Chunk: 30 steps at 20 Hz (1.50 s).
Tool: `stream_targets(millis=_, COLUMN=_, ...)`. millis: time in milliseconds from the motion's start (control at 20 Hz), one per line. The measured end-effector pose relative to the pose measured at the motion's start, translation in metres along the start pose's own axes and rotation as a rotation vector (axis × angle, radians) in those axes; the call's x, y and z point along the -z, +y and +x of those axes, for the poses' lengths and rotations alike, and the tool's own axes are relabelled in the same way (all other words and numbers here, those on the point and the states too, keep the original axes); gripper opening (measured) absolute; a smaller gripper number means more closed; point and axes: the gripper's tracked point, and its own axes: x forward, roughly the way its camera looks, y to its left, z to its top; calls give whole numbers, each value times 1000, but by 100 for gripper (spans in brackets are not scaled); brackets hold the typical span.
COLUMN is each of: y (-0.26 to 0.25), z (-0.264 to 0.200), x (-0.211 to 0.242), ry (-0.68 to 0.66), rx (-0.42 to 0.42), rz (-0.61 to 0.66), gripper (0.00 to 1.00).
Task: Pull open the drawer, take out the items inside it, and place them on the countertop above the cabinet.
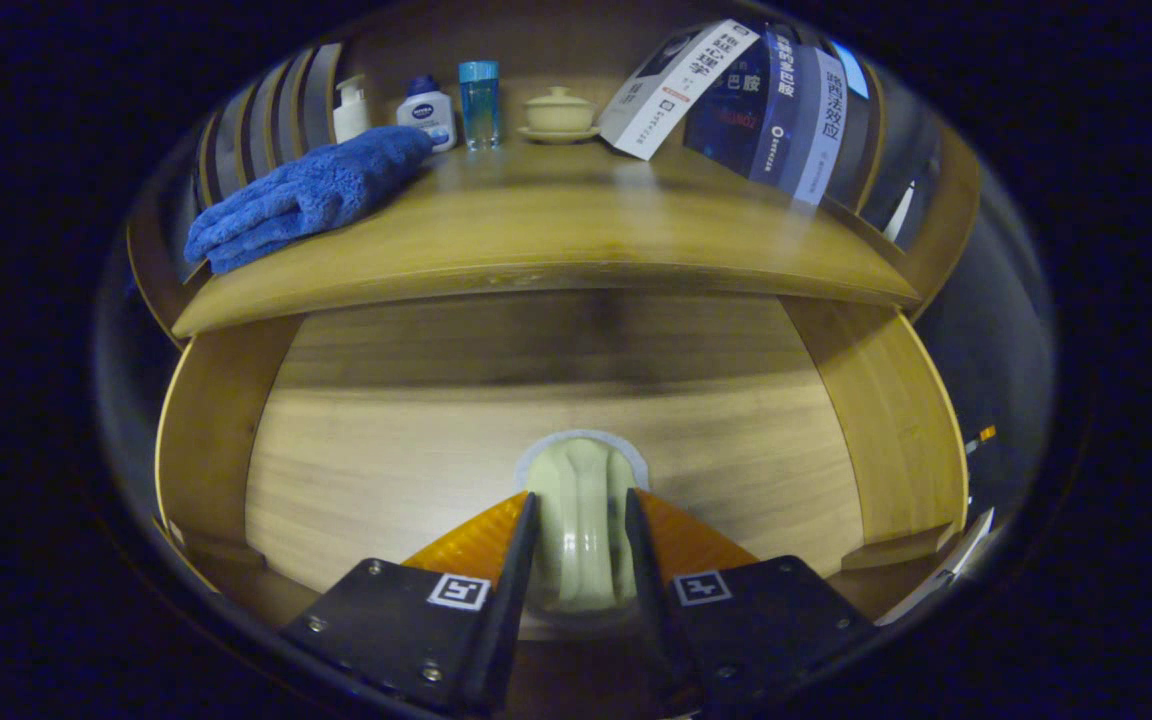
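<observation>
- Clamping a pale knob [581,510] from both sides, the gripper [581,525] was seen with one finger pressed on each flank of it.
- The knob was set on a round pale plate on the drawer [556,440] front, about midway across the wood panel.
- The drawer front was framed by the cabinet's [886,410] side walls, left and right; whether the drawer was pulled out at all could not be told, and nothing of its inside was shown.
- Above the drawer the countertop [556,240] was seen, its front edge directly over the panel.
- A blue towel [306,195] was laid folded on the countertop's left part.
- Behind the towel, along the back, a white pump bottle [351,108], a white bottle with a blue cap [426,112] and a blue glass [479,102] were lined up close together.
- Just right of the glass a cream lidded bowl [558,112] was set on a saucer.
- Farther right, books [756,100] were leaned on the countertop's back right part.
</observation>
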Motion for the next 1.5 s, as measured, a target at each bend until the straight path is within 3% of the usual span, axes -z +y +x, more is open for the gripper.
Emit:
stream_targets(millis=150, y=0, z=-1, x=-1, ry=0, rx=-8, rz=2, gripper=52)
stream_targets(millis=200, y=0, z=0, x=0, ry=1, rx=-14, rz=4, gripper=45)
stream_targets(millis=250, y=0, z=-3, x=-5, ry=-23, rx=-22, rz=8, gripper=45)
stream_targets(millis=400, y=2, z=-1, x=-4, ry=-33, rx=-52, rz=4, gripper=18)
stream_targets(millis=650, y=6, z=-6, x=-6, ry=-47, rx=-70, rz=-9, gripper=18)
stream_targets(millis=700, y=7, z=-4, x=-6, ry=-47, rx=-71, rz=-12, gripper=11)
stream_targets(millis=1500, y=23, z=-67, x=-51, ry=-255, rx=-112, rz=21, gripper=11)
